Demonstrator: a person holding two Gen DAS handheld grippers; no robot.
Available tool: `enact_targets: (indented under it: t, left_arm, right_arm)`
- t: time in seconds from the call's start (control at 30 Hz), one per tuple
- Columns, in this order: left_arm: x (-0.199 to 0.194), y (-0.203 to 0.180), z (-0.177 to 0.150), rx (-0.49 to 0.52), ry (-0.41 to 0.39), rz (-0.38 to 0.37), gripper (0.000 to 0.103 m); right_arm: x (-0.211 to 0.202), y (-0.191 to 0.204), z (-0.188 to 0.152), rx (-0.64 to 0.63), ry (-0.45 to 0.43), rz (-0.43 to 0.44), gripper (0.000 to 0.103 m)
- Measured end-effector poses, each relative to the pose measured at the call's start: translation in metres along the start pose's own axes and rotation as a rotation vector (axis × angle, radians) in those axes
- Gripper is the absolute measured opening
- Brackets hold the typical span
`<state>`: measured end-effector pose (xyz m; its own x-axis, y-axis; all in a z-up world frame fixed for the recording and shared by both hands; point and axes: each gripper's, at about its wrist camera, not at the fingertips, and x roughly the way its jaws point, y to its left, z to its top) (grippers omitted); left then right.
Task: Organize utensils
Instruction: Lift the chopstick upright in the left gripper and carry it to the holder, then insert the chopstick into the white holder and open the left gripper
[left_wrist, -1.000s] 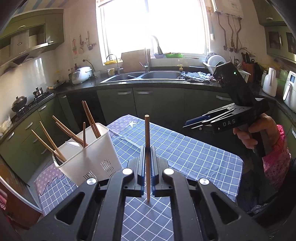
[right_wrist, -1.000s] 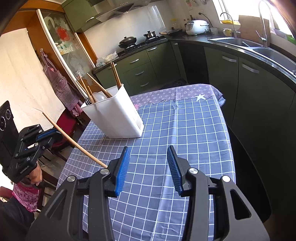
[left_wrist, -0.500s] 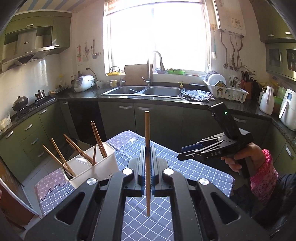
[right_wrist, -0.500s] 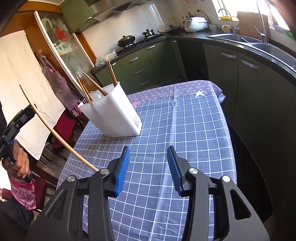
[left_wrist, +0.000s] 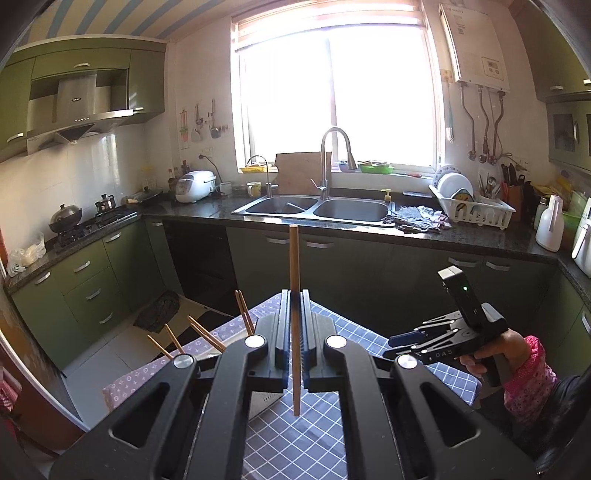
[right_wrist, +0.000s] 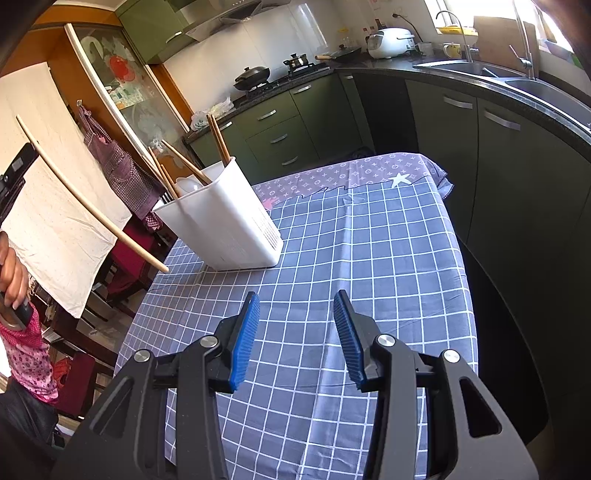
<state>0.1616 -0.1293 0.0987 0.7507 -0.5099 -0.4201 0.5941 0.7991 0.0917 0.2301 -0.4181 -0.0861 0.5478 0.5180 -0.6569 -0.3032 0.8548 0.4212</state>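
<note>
My left gripper is shut on a wooden chopstick, held upright high above the table. The same chopstick shows at the left of the right wrist view, slanting down toward the white utensil holder. The holder stands on the table's far left and holds several chopsticks; only their tips show in the left wrist view, the holder being hidden behind my fingers. My right gripper is open and empty above the blue checked tablecloth; it also shows in the left wrist view.
Green cabinets and a dark counter with a double sink run behind the table. A dish rack stands at the right. A stove with pots is at the far left. Chairs stand beside the table's left edge.
My left gripper has risen and tilted up with the chopstick, so the holder has dropped almost out of its view. The right gripper has stayed open and nearly still.
</note>
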Motion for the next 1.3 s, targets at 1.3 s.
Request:
enact_targets:
  t: [1.3]
  left_arm:
    - [-0.016,0.087,-0.010,-0.227,0.060,0.209,0.004]
  right_arm:
    - [0.047,0.156,-0.021,-0.703,0.008,0.149,0.042]
